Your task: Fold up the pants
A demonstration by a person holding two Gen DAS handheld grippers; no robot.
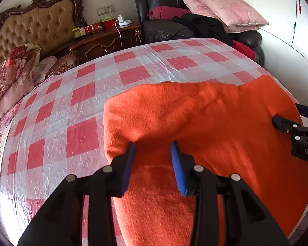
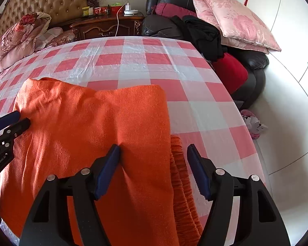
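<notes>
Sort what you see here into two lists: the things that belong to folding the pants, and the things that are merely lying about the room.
Belongs to the job:
orange pants
left gripper, open over the pants
right gripper, open over the pants
checked table cover

Lying about:
pink pillows
black clothes
red cushion
floral quilt
nightstand

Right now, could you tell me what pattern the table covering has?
The table covering is a red-and-white check; the right wrist view shows it best.

The left gripper [image 1: 153, 146] and the right gripper [image 2: 154, 148] both point forward, side by side, low, jaws spread wide apart, nothing between their fingers.
</notes>
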